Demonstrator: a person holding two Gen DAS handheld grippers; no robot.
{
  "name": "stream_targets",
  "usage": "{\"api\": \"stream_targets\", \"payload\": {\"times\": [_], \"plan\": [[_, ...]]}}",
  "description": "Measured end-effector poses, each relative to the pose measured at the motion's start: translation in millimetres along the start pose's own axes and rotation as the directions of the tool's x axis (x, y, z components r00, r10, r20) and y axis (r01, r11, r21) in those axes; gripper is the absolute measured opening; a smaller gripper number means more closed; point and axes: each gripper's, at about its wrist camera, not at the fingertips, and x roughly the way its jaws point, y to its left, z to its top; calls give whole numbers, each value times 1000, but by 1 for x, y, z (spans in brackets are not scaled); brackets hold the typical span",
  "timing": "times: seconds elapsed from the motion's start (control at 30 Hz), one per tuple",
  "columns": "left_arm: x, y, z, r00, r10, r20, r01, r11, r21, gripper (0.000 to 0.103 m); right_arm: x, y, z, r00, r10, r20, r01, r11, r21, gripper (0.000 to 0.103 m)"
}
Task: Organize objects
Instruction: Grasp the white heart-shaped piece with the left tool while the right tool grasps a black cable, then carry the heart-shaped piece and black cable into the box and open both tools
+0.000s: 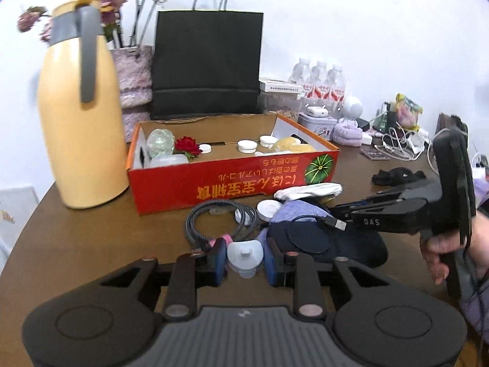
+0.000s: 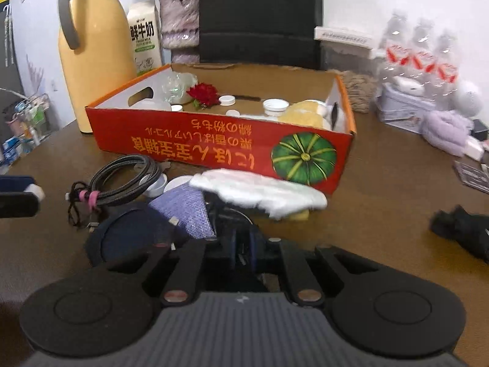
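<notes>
Blue pads of the left gripper [image 1: 244,260] are closed narrowly on a pale plastic piece with a small stub [image 1: 245,252], which sits squarely between them, lifted above the brown table [image 1: 91,238]. Beyond it in the left wrist view lie a coiled grey cable [image 1: 214,217], a lilac cloth [image 1: 293,211], a dark round pad [image 1: 308,238] and a white cloth [image 1: 308,191], all clustered just in front of the red cardboard box [image 1: 232,180]. The box holds white caps, a red flower [image 1: 187,146] and a glass ball. The right gripper [image 1: 339,214] enters from the right, a hand [image 1: 443,253] on its grip, its tips at a black USB lead [image 1: 334,223] over the dark pad.

Right wrist view: the right gripper [image 2: 243,241] has its jaws drawn together; what, if anything, is pinched cannot be made out, as the tips sit in dark clutter beside the lilac cloth [image 2: 186,211]. The white cloth [image 2: 262,192] lies just ahead, against the box [image 2: 214,143]. A yellow thermos [image 2: 91,61] stands left of the box.
</notes>
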Motion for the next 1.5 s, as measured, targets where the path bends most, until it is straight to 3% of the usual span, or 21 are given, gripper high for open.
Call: {"api": "stream_targets", "payload": {"times": [0.1, 0.23, 0.47, 0.63, 0.8, 0.93, 1.1, 1.17, 1.3, 1.43, 1.47, 1.5], "plan": [[-25, -3, -4, 1000, 8, 23, -8, 1000, -9, 25, -31, -1, -11, 996, -61, 59, 60, 998, 19, 8], [-59, -8, -14, 999, 1, 54, 0, 1000, -29, 25, -87, -5, -33, 988, -91, 127, 80, 993, 88, 8], [-101, -25, -41, 999, -8, 53, 11, 998, -55, 25, -186, 28, -90, 980, -65, 189, 36, 987, 154, 8], [-121, -32, -42, 995, -24, 95, 27, 999, -30, 25, -224, 41, -101, 972, -64, 228, 36, 991, 127, 8], [-110, -23, -31, 991, -37, 125, 39, 999, -13, 25, -230, 38, -93, 961, -47, 272, 6, 989, 150, 8], [-64, -6, 18, 991, -43, 125, 40, 999, 30, 25, -200, 26, -52, 957, -28, 288, -7, 993, 120, 8], [17, 17, 98, 990, -26, 139, 15, 997, 80, 25, -115, 1, 51, 968, 123, 217, -149, 983, 111, 8], [67, 29, 128, 996, -13, 87, 6, 997, 74, 25, -67, -5, 92, 975, 141, 173, -163, 980, 118, 8], [158, 53, 161, 996, 75, -39, -74, 997, 22, 25, 46, -11, 160, 997, 50, 54, -55, 993, 106, 9], [223, 73, 169, 987, 89, -137, -91, 996, -7, 27, 144, -15, 184, 998, 1, -66, 6, 994, 113, 9], [232, 78, 169, 984, 88, -153, -92, 996, -22, 31, 165, -16, 188, 995, -11, -94, 23, 992, 124, 9], [241, 81, 169, 982, 75, -172, -82, 996, -33, 41, 179, -15, 190, 994, -11, -108, 25, 991, 132, 10]]}}
